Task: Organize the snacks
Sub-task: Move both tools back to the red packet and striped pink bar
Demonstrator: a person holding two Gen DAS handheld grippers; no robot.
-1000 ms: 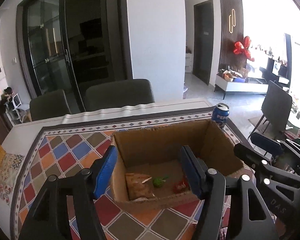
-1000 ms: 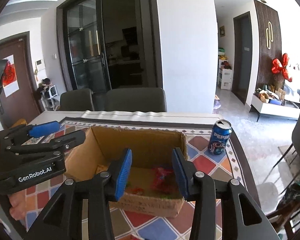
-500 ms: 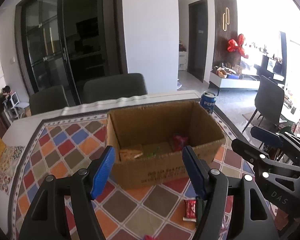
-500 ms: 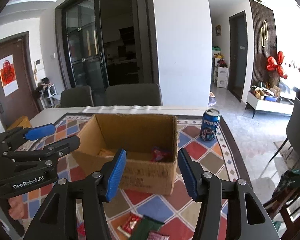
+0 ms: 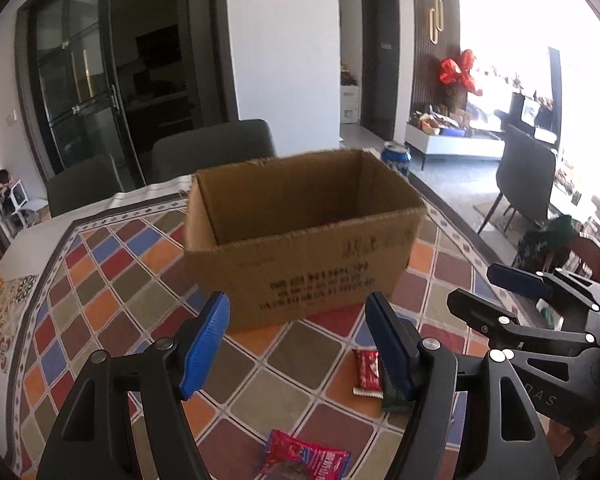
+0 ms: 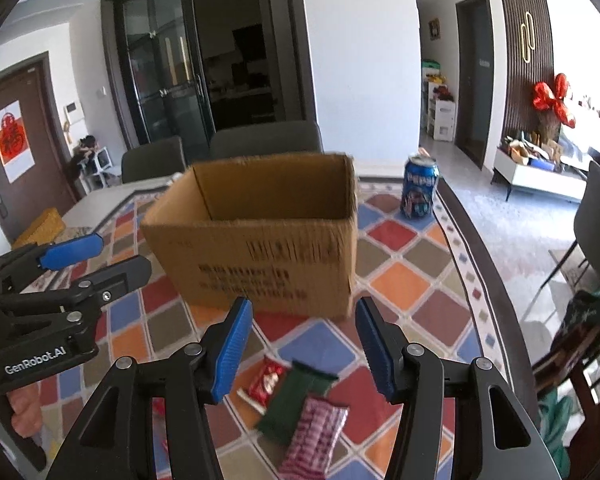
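Nearest, the left hand-held gripper (image 5: 296, 344) and the right hand-held gripper (image 6: 302, 346) both hover above the table (image 6: 496, 280) with jaws spread wide and nothing between the blue pads. Each also appears side-on at the edge of the other's view.

Just beyond the fingertips, loose snacks lie on the checkered tablecloth (image 6: 396, 276). The right wrist view shows three together: a red packet (image 6: 265, 382), a dark green packet (image 6: 296, 402) touching it, and a pink checked packet (image 6: 314, 438) overlapping the green one's near end. The left wrist view shows the red packet (image 5: 367, 372) beside the right-hand blue pad, with only a sliver of the green one (image 5: 392, 398) behind that pad, and adds a red-and-blue packet (image 5: 304, 460) at the lower edge, which the right wrist view does not clearly show.

Farther on stands the open cardboard box (image 5: 300, 240), upright, with printed text on its near wall. The left wrist view catches a hint of red low inside; the right wrist view sees only bare inner walls.

Beyond the box, a Pepsi can (image 6: 420, 190) stands apart to its right, fully seen from the right wrist and half hidden behind the box corner from the left (image 5: 396, 158). Grey chairs (image 6: 266, 138) line the far table edge.
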